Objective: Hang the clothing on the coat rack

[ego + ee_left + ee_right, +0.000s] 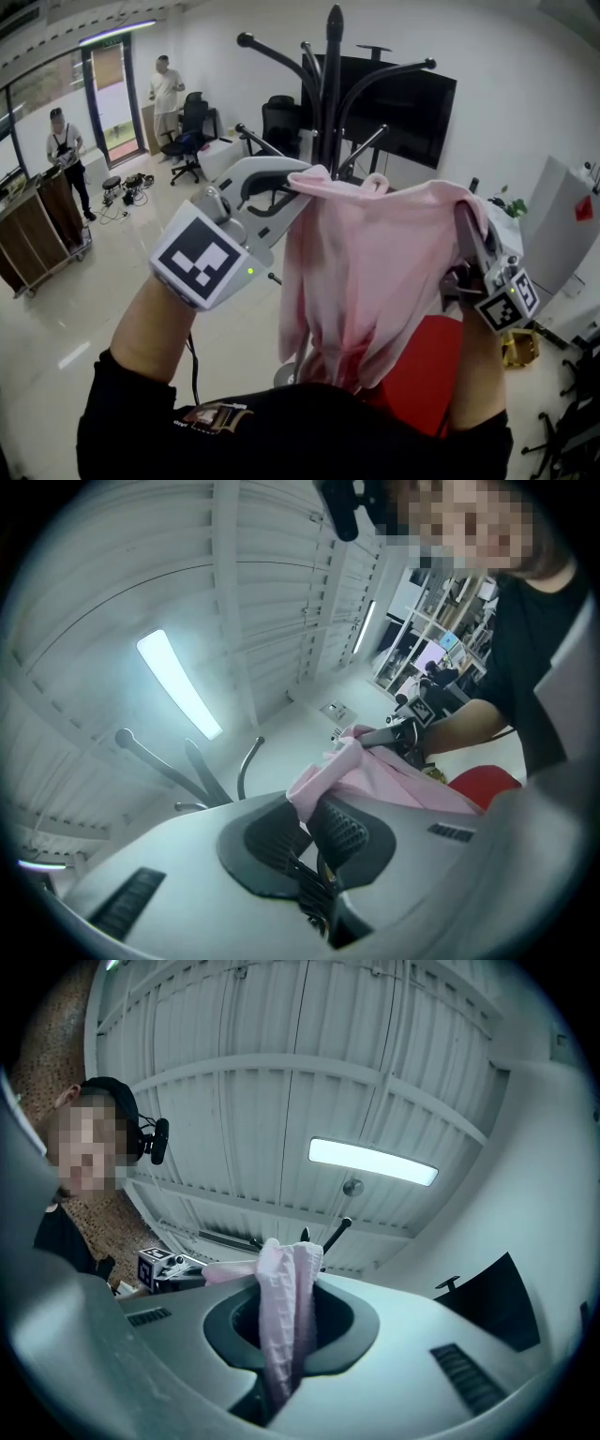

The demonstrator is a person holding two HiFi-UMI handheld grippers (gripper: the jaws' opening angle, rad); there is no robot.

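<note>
Head view: pink garment [375, 272] held up in front of black coat rack [330, 103]

Left gripper [292, 187] and right gripper [466, 225] are each clamped shut on the garment's top edge. The cloth is stretched between them and drapes down, close to the rack's pole.

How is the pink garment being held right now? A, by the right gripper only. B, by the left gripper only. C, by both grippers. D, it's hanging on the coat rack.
C: the left gripper and the right gripper are each shut on an edge of the pink garment, which spreads between them, held up before the coat rack.
</note>
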